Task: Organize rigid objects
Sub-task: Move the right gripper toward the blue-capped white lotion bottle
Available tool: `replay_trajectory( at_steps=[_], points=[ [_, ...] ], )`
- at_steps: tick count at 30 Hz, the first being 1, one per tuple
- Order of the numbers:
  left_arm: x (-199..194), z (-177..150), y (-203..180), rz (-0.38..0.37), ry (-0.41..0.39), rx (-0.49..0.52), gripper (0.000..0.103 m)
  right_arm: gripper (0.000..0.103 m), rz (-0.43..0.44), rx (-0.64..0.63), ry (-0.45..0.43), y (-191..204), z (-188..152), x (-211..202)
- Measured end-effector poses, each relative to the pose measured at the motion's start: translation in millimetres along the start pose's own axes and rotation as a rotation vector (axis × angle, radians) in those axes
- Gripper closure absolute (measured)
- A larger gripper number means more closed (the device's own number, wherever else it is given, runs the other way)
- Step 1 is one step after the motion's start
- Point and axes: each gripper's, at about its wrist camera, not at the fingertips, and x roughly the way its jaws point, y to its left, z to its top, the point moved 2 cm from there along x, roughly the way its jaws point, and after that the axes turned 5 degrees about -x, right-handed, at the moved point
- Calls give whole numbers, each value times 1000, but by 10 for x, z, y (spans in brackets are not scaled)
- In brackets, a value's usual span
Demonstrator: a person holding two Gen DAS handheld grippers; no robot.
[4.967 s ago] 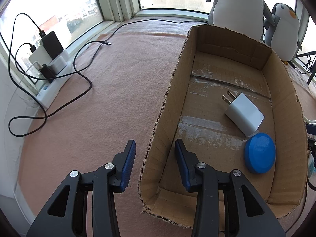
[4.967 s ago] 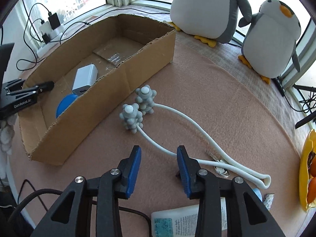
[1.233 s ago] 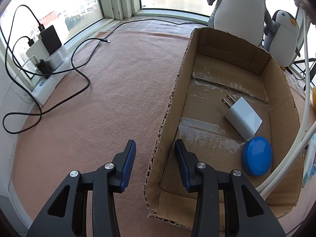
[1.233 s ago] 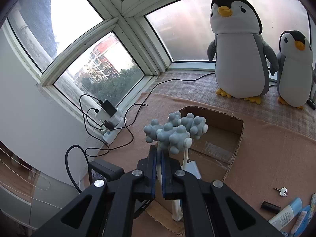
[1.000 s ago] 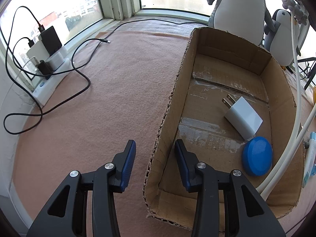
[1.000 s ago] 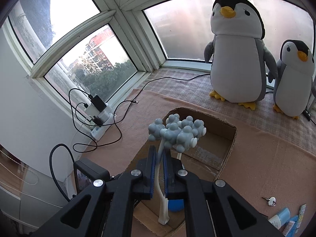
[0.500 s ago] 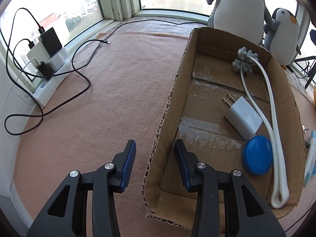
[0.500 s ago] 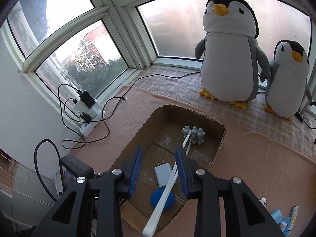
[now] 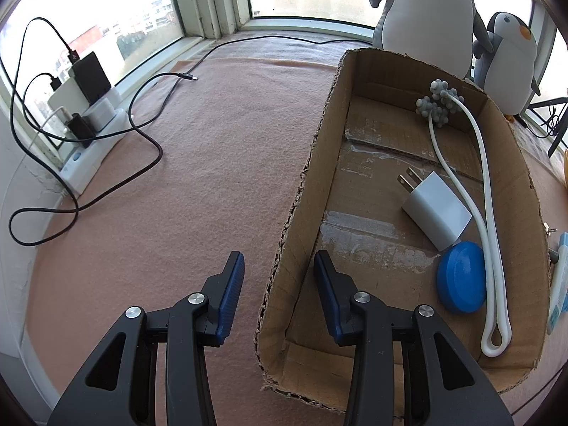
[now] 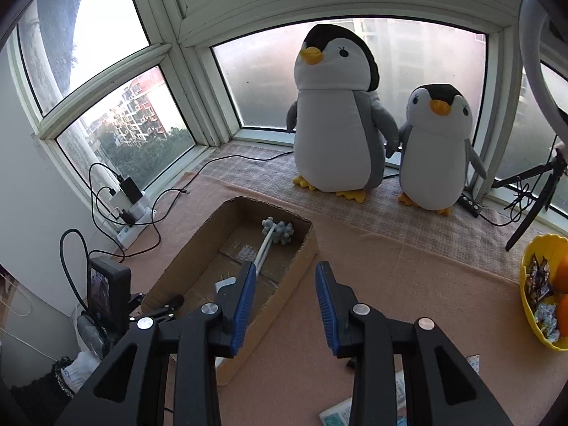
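A cardboard box (image 9: 312, 181) lies on the pink cloth. In it lie a white massager loop with grey knobbed heads (image 9: 486, 184), a white plug adapter (image 9: 436, 211) and a blue round lid (image 9: 461, 282). My left gripper (image 9: 278, 285) is open, astride the box's near left wall. My right gripper (image 10: 284, 301) is open and empty, high above the box's (image 10: 301, 245) right side. The massager (image 10: 278, 232) lies at the far end of the box there.
Black cables and a power strip (image 9: 92, 131) lie at the left by the window. Two plush penguins (image 10: 337, 113) stand at the back. A yellow bowl (image 10: 532, 291) with snacks is at the right. Tubes (image 9: 557, 277) lie right of the box.
My right gripper carried the massager over the box, opened and let it drop inside, then rose and drew back to the right. The left gripper has not moved.
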Motion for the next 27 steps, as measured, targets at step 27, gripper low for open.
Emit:
replay_trajectory(
  at_steps=[27],
  points=[
    [-7, -2, -22, 15, 1, 16, 64, 69, -145, 521, 189, -1781, -1630, -290]
  ],
)
